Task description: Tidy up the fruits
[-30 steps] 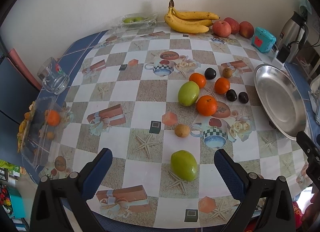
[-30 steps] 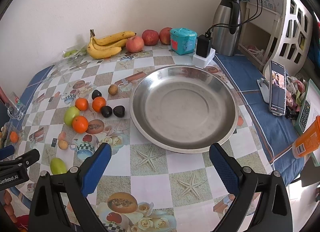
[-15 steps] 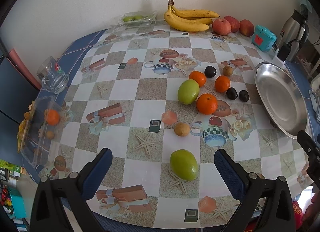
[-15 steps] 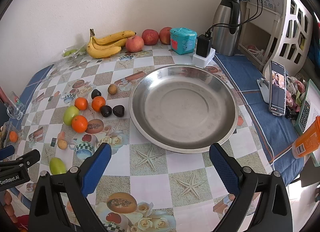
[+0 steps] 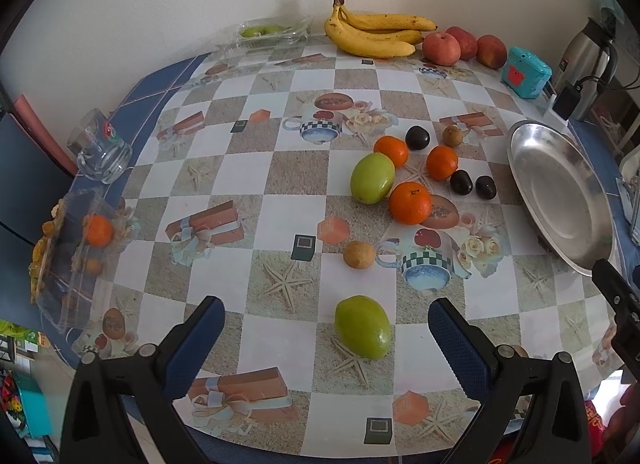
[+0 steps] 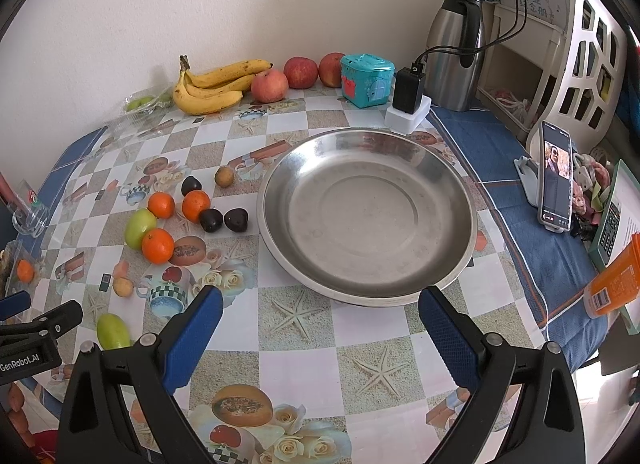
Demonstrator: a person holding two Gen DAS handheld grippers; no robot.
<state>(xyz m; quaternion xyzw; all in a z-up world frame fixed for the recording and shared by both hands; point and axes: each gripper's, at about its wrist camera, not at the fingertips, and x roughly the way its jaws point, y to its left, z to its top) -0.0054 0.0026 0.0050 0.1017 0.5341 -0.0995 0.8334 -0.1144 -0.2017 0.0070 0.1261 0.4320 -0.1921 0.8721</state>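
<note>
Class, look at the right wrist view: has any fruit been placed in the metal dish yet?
No: the metal dish shows only bare steel inside, while the oranges and the other fruit lie on the tablecloth beside it.

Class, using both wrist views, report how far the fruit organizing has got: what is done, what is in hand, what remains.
Done: nothing visible; the steel dish holds no fruit. In hand: nothing; the left gripper is open, framing the near green fruit, and the right gripper is open before the dish. Left: the oranges, dark fruits and everything else loose on the table.
</note>
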